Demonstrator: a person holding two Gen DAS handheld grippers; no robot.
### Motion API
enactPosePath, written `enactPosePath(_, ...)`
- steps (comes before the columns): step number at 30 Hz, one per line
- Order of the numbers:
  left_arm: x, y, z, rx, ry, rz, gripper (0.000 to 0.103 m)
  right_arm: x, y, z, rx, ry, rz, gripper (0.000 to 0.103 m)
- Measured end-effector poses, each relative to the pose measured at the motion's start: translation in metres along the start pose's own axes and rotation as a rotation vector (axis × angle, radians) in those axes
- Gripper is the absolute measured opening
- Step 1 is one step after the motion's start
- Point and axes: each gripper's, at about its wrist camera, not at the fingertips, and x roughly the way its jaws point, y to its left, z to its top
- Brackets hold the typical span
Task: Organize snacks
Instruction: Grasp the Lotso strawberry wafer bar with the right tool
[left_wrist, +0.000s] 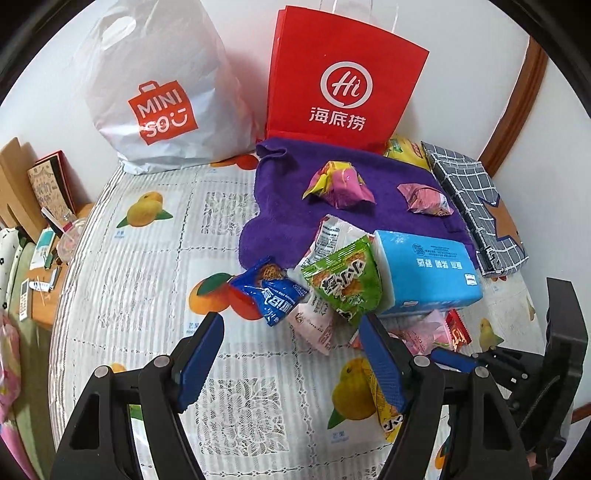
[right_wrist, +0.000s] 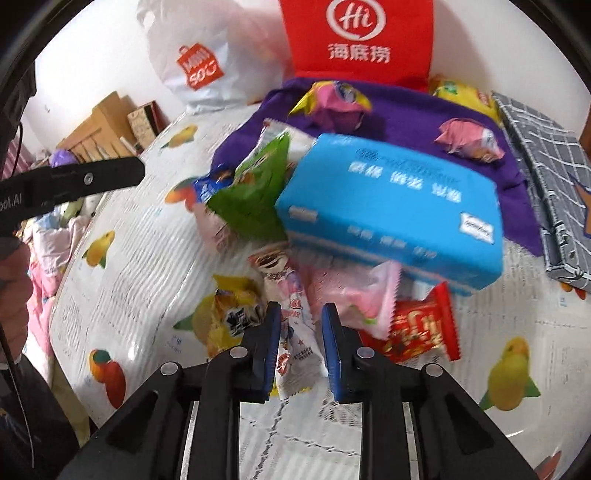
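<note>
My right gripper (right_wrist: 301, 308) is shut on a long white and pink snack packet (right_wrist: 295, 332) lying on the fruit-print tablecloth (right_wrist: 147, 258). A yellow packet (right_wrist: 232, 314) lies left of it; a pink packet (right_wrist: 354, 295) and a red packet (right_wrist: 421, 325) lie to its right. Behind them sit a blue tissue pack (right_wrist: 391, 206) and a green snack packet (right_wrist: 255, 192). My left gripper (left_wrist: 291, 319) hovers open over the near edge of the pile, close to a blue cookie packet (left_wrist: 269, 291), with nothing gripped. Two crumpled pink wrappers (left_wrist: 338, 182) rest on a purple cloth (left_wrist: 280, 221).
A red paper bag (left_wrist: 343, 81) and a white plastic bag (left_wrist: 159, 99) stand against the back wall. A grey checked box (left_wrist: 476, 206) lies at the right. A cluttered side table (left_wrist: 44, 221) is beyond the table's left edge. A person's hand (right_wrist: 14, 295) shows at left.
</note>
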Motion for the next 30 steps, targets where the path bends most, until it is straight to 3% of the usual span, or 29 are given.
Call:
enactPosePath(9,0.004,0.005,-0.004,-0.004,0.010,0.000,0.074,0.024,0.011,0.006,-0.034,0.043,-0.001,0.035)
enactPosePath(10,0.004,0.005,-0.005,-0.003,0.010,0.001,0.074,0.026,0.012,0.005,-0.040,0.041,0.001,0.034)
enactPosePath(11,0.004,0.006,-0.006,-0.001,0.010,0.002,0.074,0.027,0.013,0.004,-0.052,0.039,-0.005,0.023)
enactPosePath(12,0.005,0.006,-0.007,-0.002,0.010,0.004,0.074,0.027,0.013,0.003,-0.059,0.037,-0.011,0.021)
enactPosePath(21,0.007,0.011,-0.018,-0.037,0.023,-0.015,0.074,-0.028,-0.011,-0.015,0.007,-0.102,-0.047,0.018)
enactPosePath(26,0.005,-0.013,-0.029,-0.007,0.025,-0.071,0.074,-0.057,-0.035,-0.035,0.058,-0.176,-0.119,0.018)
enactPosePath(30,0.003,-0.034,-0.038,0.036,0.032,-0.093,0.074,-0.063,-0.057,-0.055,0.087,-0.170,-0.181,0.018)
